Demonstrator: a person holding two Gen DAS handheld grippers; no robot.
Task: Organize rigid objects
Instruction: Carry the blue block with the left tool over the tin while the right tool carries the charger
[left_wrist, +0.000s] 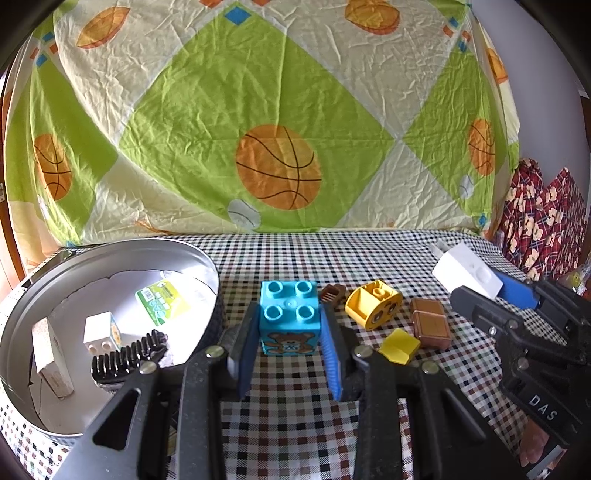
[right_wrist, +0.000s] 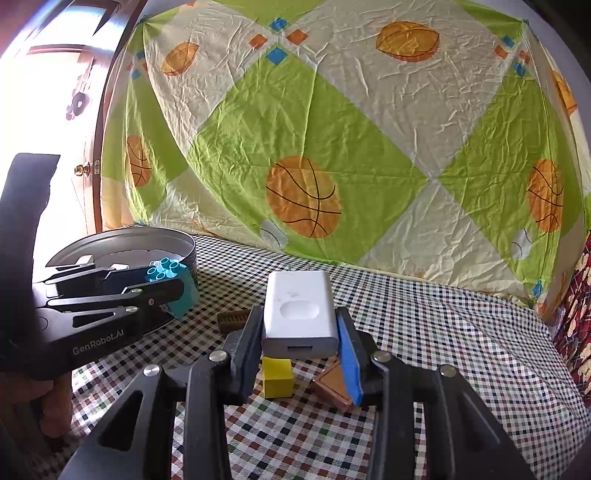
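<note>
White charger (right_wrist: 300, 312) in right claw (right_wrist: 300, 334)

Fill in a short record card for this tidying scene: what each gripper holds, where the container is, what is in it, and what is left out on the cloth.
left gripper: shut on the blue bear block
right gripper: shut on the white charger
container: round metal tin, at the left
in tin: black comb, small boxes, green packet
left on checked tablecloth: yellow face block, yellow wedge, brown pieces

"GenRobot.AI" on the left tool (right_wrist: 173, 291); "DAS" on the right tool (left_wrist: 491, 291).
</note>
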